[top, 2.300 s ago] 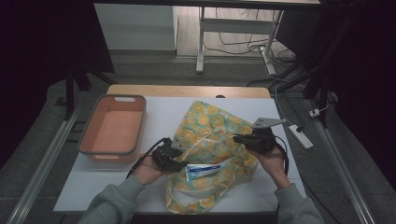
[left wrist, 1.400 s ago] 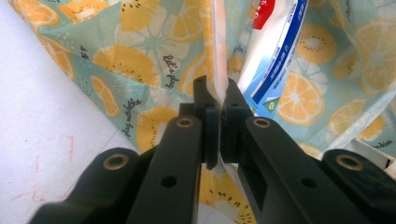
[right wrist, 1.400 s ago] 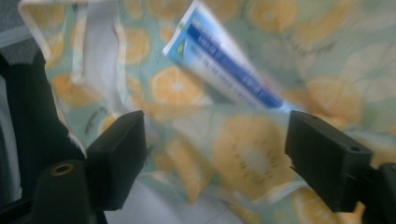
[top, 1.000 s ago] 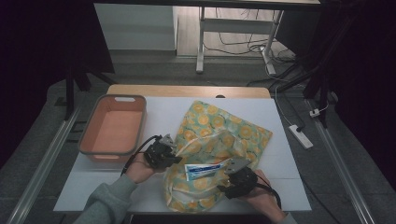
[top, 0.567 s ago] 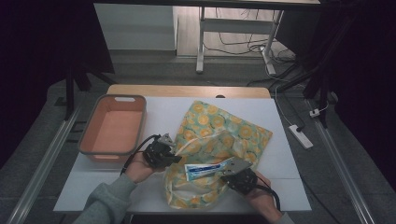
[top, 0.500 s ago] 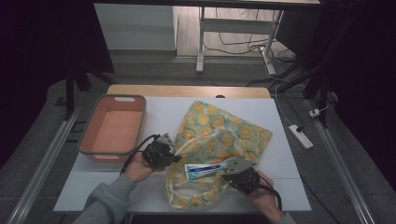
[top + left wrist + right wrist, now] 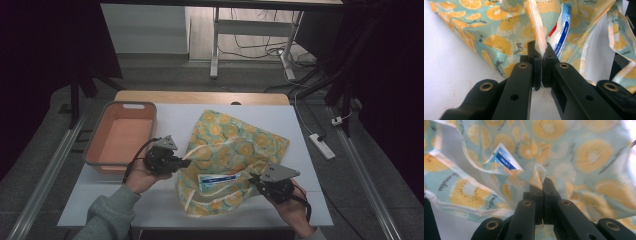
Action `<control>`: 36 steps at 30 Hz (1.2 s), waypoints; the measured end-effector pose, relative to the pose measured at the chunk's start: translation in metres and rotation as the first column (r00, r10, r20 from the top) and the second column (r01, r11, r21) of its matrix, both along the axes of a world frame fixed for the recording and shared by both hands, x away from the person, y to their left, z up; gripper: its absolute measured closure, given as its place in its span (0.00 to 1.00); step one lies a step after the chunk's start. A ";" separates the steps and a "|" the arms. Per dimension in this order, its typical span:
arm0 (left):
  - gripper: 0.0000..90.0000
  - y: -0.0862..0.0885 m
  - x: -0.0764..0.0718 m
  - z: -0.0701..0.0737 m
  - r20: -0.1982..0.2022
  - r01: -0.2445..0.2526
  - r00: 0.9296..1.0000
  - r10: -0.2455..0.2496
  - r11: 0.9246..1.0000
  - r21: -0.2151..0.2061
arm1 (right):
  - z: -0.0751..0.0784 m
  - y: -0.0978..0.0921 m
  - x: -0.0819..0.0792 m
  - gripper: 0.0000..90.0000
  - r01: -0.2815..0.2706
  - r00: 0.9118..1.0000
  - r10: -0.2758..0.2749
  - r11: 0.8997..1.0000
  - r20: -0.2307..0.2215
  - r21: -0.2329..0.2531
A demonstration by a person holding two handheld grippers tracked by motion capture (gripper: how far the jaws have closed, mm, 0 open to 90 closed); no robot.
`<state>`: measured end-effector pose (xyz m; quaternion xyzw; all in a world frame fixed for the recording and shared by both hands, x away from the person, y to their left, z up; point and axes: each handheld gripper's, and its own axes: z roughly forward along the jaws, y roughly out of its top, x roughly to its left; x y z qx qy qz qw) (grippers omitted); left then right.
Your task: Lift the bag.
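I had both grippers on the fruit-print cloth bag [image 7: 235,150], which lay across the middle of the white table [image 7: 300,120], its mouth toward the near edge. The left gripper [image 7: 182,162] was at the mouth's left side, its jaws clamped together on the fabric rim, as the left gripper view [image 7: 541,53] showed plainly. The right gripper [image 7: 255,179] was at the mouth's right side, and in the right gripper view [image 7: 541,185] its jaws were likewise pinched shut on a fold of the rim.

Between the two grips the mouth stood open, and a blue-and-white toothpaste tube [image 7: 217,180] lay inside, just within the opening [image 7: 562,30]. I judged the loading largely done: the tube was in, though not deep, part of it showing at the mouth. What seemed left was settling it further in, or closing the opening.

The orange basin [image 7: 97,150] at the far left stood empty, well apart from the bag.
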<state>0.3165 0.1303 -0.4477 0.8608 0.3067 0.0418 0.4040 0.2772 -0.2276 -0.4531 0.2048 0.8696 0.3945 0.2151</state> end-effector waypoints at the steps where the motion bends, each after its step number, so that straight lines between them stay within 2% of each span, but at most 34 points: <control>1: 0.97 0.001 0.000 0.001 -0.001 0.000 1.000 0.000 1.000 -0.009 | 0.003 -0.001 -0.001 0.98 0.002 1.000 -0.002 1.000 0.010 0.007; 6: 0.98 0.014 -0.003 0.015 0.034 -0.024 0.999 0.026 0.997 -0.072 | 0.019 -0.009 -0.001 0.98 0.022 0.999 -0.024 0.998 0.035 0.052; 11: 0.98 0.032 -0.011 0.040 0.087 -0.041 0.995 0.054 0.988 -0.147 | 0.038 -0.023 0.001 0.99 0.064 0.995 -0.073 0.991 0.071 0.114; 15: 0.98 0.044 -0.017 0.063 0.138 -0.037 0.988 0.069 0.973 -0.226 | 0.063 -0.036 0.005 0.99 0.090 0.988 -0.110 0.981 0.110 0.169; 17: 0.98 0.047 -0.020 0.074 0.171 -0.036 0.982 0.082 0.966 -0.256 | 0.076 -0.039 0.007 0.99 0.075 0.987 -0.102 0.976 0.126 0.203; 20: 0.98 0.050 -0.020 0.090 0.213 -0.045 0.971 0.107 0.961 -0.275 | 0.097 -0.036 0.015 0.99 0.071 0.980 -0.109 0.973 0.168 0.219; 25: 0.98 0.052 -0.009 0.117 0.257 -0.055 0.957 0.138 0.950 -0.307 | 0.134 -0.031 0.037 0.99 0.086 0.964 -0.147 0.960 0.221 0.267; 28: 0.98 0.051 -0.002 0.134 0.290 -0.063 0.944 0.159 0.947 -0.315 | 0.153 -0.031 0.053 0.99 0.097 0.958 -0.176 0.943 0.228 0.318; 31: 0.98 0.049 0.002 0.143 0.311 -0.067 0.934 0.174 0.943 -0.327 | 0.163 -0.032 0.061 0.99 0.100 0.949 -0.193 0.934 0.250 0.342; 33: 0.98 0.048 0.005 0.143 0.309 -0.065 0.935 0.172 0.942 -0.330 | 0.165 -0.033 0.063 0.99 0.104 0.946 -0.201 0.931 0.253 0.350; 36: 0.98 0.045 0.007 0.134 0.303 -0.074 0.937 0.172 0.947 -0.311 | 0.160 -0.035 0.066 0.99 0.114 0.951 -0.204 0.930 0.232 0.349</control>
